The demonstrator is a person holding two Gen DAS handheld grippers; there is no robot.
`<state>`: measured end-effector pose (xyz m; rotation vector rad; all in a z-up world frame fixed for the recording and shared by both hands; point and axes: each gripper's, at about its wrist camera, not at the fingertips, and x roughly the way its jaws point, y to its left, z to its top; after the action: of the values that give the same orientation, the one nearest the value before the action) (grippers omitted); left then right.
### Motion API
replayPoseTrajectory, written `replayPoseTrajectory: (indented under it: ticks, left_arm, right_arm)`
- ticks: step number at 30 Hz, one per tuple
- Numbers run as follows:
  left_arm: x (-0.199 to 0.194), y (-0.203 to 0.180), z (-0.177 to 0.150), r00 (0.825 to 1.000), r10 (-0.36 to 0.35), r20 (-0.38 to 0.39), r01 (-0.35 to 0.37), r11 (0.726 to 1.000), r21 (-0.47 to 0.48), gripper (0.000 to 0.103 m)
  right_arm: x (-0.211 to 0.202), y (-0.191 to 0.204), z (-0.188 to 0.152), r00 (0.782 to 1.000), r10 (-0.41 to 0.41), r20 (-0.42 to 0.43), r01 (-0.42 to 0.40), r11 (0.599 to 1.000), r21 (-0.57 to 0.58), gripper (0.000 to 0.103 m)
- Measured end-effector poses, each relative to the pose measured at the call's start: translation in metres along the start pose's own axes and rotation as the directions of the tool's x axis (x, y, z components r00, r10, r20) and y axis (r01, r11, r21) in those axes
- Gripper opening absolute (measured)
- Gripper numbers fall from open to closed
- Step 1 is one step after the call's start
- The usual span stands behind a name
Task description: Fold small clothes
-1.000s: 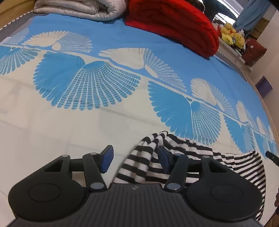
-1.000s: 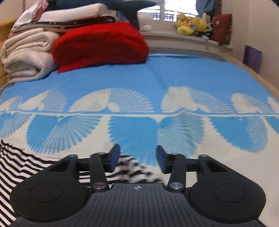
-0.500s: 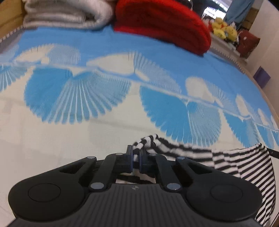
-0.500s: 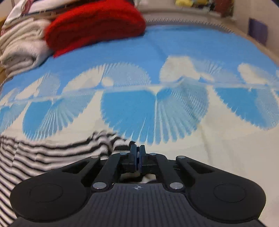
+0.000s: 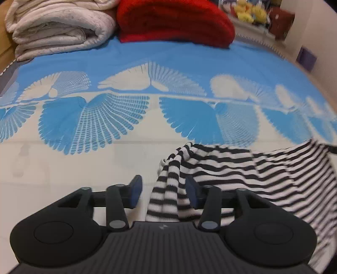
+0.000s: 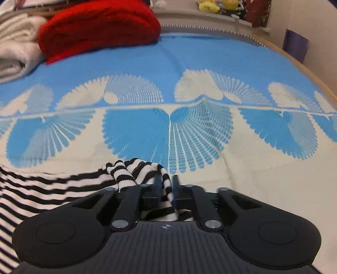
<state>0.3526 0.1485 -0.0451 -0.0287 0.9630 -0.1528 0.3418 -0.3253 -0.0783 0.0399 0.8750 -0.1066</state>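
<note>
Left wrist view: the left gripper point(image 5: 162, 194) has its fingers point(image 5: 134, 190) spread about halfway, jaws just opened after a pinch. A bunched edge of the striped garment point(image 5: 242, 168) hangs down between them, but neither pad presses on it; the cloth lies closer to the right-hand pad. Judgement: this corner is being released, or re-gripped for a better hold.

Right wrist view: the right gripper point(image 6: 167, 187) stands narrow, jaws just opened slightly from fully closed, with a fold of the striped garment point(image 6: 134, 172) still between the fingers point(image 6: 157, 185). The pads look to be touching the cloth, so I read it as held. Likely this end is kept pinned so the fabric stays stretched between the two hands.

Location: the garment lies on the bed point(image 5: 63, 164), on the cream part of the bedspread near the front edge, spanning the gap between both grippers. Not yet folded; it is rumpled at both gripped ends.

Count: one striped garment; two grippers. At the far edge of the bed, one red blanket point(image 5: 174, 21) beside one stack of white bedding point(image 5: 56, 27), well apart from the work. Yellow plush toys point(image 6: 219, 4) on the sill beyond; number unclear.
</note>
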Motion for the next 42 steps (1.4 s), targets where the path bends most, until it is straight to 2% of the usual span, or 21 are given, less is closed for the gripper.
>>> replayPoseTrajectory:
  ticks: [2,5,8,12,14,16,18,20,23,26,30,31,32,34,35,38,39,40,42]
  left_arm:
    - [-0.017,0.005,-0.009,1.0,-0.024,-0.005,0.024,1.0,-0.017,0.052]
    - [-0.037,0.013,-0.025,0.998,-0.051,-0.034,0.049,0.997,-0.06,0.052]
    - [-0.059,0.025,-0.04,0.995,-0.054,-0.083,0.042,0.99,-0.137,0.052]
    - [-0.098,0.034,-0.067,0.995,-0.078,-0.057,0.065,0.977,-0.203,0.052]
    - [-0.104,0.033,-0.086,0.994,-0.094,-0.065,0.077,0.971,-0.226,0.051]
    - [-0.098,0.029,-0.106,0.993,-0.095,-0.072,0.076,0.971,-0.228,0.05]
    - [-0.083,0.03,-0.124,0.984,-0.102,-0.15,0.057,0.959,-0.276,0.045]
    - [-0.076,0.029,-0.126,0.982,-0.106,-0.155,0.056,0.954,-0.295,0.045]
    - [-0.06,0.027,-0.123,0.976,-0.11,-0.189,0.058,0.963,-0.264,0.046]
    - [-0.043,0.031,-0.128,0.965,-0.084,-0.248,0.013,0.961,-0.275,0.046]
    - [-0.032,0.026,-0.131,0.958,-0.098,-0.27,0.028,0.968,-0.249,0.045]
    - [-0.029,0.022,-0.133,0.956,-0.08,-0.281,0.019,0.976,-0.216,0.043]
    - [-0.028,0.02,-0.133,0.955,-0.073,-0.287,0.018,0.982,-0.188,0.028]
    - [-0.027,0.014,-0.134,0.956,-0.066,-0.286,0.028,0.99,-0.136,0.005]
    - [-0.031,0.014,-0.133,0.962,-0.058,-0.267,0.023,0.991,-0.13,0.004]
    - [-0.058,0.038,-0.128,0.986,-0.082,-0.148,0.038,0.96,-0.278,0.002]
    - [-0.068,0.044,-0.127,0.991,-0.069,-0.115,0.033,0.956,-0.293,0.002]
    - [-0.076,0.047,-0.128,0.994,-0.05,-0.098,0.02,0.958,-0.287,0.002]
    - [-0.081,0.05,-0.132,0.992,-0.017,-0.127,-0.017,0.965,-0.262,0.0]
  right_arm:
    - [-0.015,-0.007,-0.004,1.0,0.023,0.013,-0.023,1.0,0.019,0.041]
    - [-0.035,-0.017,-0.02,0.998,0.064,-0.018,-0.064,0.998,0.006,0.042]
    - [-0.056,-0.036,-0.035,0.995,0.08,-0.063,-0.076,0.995,0.064,0.042]
    - [-0.1,-0.061,-0.055,0.989,0.127,-0.072,-0.115,0.982,0.151,0.042]
    - [-0.119,-0.068,-0.069,0.986,0.155,-0.065,-0.142,0.975,0.168,0.047]
    - [-0.127,-0.073,-0.085,0.985,0.157,-0.069,-0.14,0.97,0.199,0.049]
    - [-0.122,-0.077,-0.097,0.98,0.162,-0.115,-0.13,0.961,0.244,0.049]
    - [-0.116,-0.078,-0.103,0.975,0.168,-0.147,-0.123,0.953,0.277,0.048]
    - [-0.104,-0.072,-0.109,0.969,0.152,-0.194,-0.103,0.965,0.24,0.048]
    - [-0.091,-0.068,-0.115,0.959,0.119,-0.259,-0.069,0.978,0.196,0.048]
    - [-0.084,-0.064,-0.12,0.953,0.097,-0.288,-0.057,0.988,0.144,0.048]
    - [-0.081,-0.062,-0.121,0.951,0.094,-0.295,-0.057,0.989,0.133,0.046]
    - [-0.08,-0.062,-0.122,0.949,0.101,-0.297,-0.066,0.99,0.125,0.034]
    - [-0.081,-0.06,-0.122,0.949,0.121,-0.293,-0.091,0.989,0.114,0.018]
    - [-0.084,-0.06,-0.121,0.951,0.123,-0.282,-0.096,0.989,0.11,0.01]
    - [-0.099,-0.071,-0.111,0.968,0.153,-0.2,-0.119,0.978,0.174,0.007]
    - [-0.109,-0.077,-0.107,0.974,0.169,-0.152,-0.136,0.969,0.208,0.006]
    - [-0.119,-0.083,-0.104,0.976,0.188,-0.108,-0.159,0.959,0.233,0.006]
    - [-0.13,-0.091,-0.104,0.978,0.188,-0.087,-0.162,0.956,0.243,0.006]
